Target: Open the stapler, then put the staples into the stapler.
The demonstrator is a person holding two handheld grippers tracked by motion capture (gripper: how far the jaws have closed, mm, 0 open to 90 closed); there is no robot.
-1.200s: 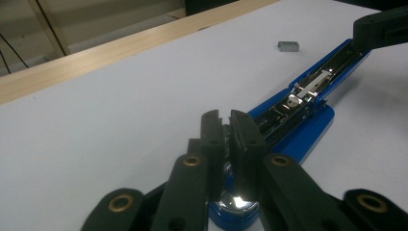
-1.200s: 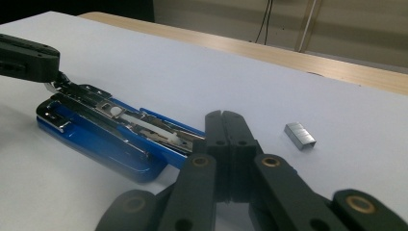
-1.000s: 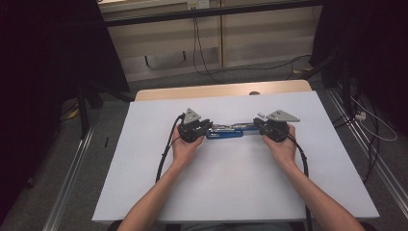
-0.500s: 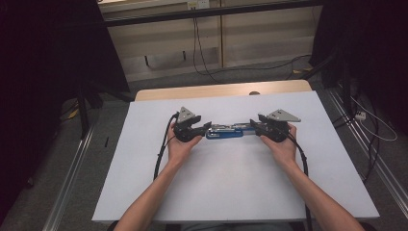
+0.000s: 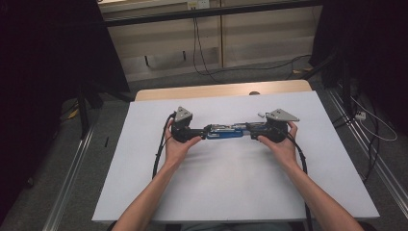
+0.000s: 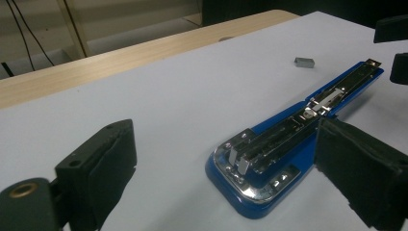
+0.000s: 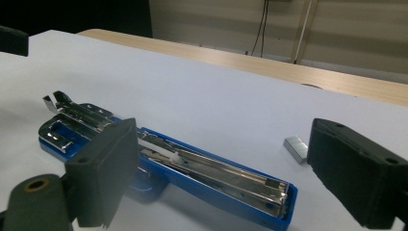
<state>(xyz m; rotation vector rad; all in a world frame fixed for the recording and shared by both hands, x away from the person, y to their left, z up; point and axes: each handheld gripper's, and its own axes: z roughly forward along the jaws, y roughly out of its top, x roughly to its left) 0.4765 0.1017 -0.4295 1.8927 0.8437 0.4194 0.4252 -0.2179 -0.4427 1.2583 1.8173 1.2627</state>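
The left gripper (image 5: 199, 134) has just been opening its jaws, and they now stand wide — the near end of the blue stapler (image 6: 288, 139) lies between them, but the pads do not press on it. In the left gripper view one pad (image 6: 103, 168) sits well off to the side and the other just beside the stapler's edge. The right gripper (image 5: 251, 131) has also just been opening; its jaws stand wide about the stapler's other end (image 7: 211, 180), gripping nothing. The stapler lies flat and opened out on the white table (image 5: 231, 192), stretched between the two grippers. A small block of staples (image 7: 295, 148) rests on the table near the right gripper — apart from the stapler.
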